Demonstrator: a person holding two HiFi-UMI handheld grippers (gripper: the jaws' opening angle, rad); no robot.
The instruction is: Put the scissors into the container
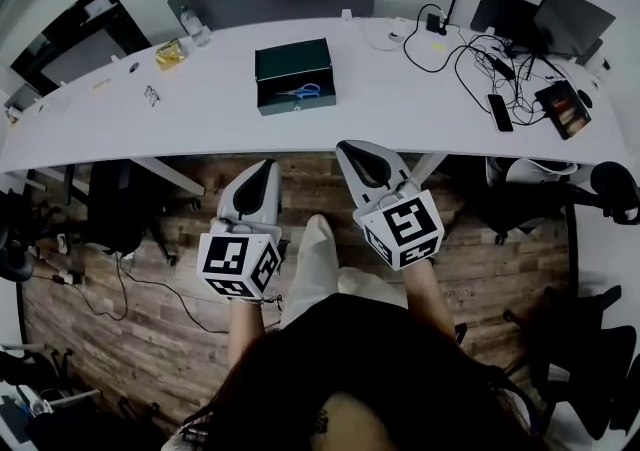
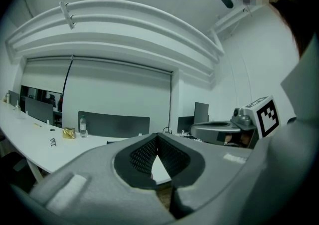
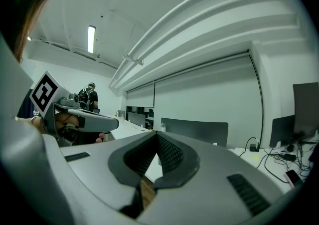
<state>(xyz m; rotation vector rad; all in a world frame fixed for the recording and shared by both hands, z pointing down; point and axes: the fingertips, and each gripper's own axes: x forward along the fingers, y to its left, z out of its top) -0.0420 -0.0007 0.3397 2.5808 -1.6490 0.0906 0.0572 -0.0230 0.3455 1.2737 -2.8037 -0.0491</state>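
A dark green open container [image 1: 293, 51] stands on the white table [image 1: 400, 99], near its middle. Blue-handled scissors [image 1: 303, 92] lie inside it. My left gripper [image 1: 262, 169] and right gripper [image 1: 350, 149] are held close to my body, below the table's near edge, well short of the container. Both point up toward the table. In the left gripper view the left gripper [image 2: 157, 136] has its jaws together with nothing between them. The right gripper [image 3: 157, 135] looks the same in its own view, shut and empty.
Cables [image 1: 470, 54], a phone [image 1: 499, 111], a small case [image 1: 563, 107] and a laptop [image 1: 545, 14] crowd the table's right end. A bottle [image 1: 190, 24], a gold packet [image 1: 169, 54] and glasses [image 1: 151, 94] lie at the left. Chairs stand under the table on the wooden floor [image 1: 150, 269].
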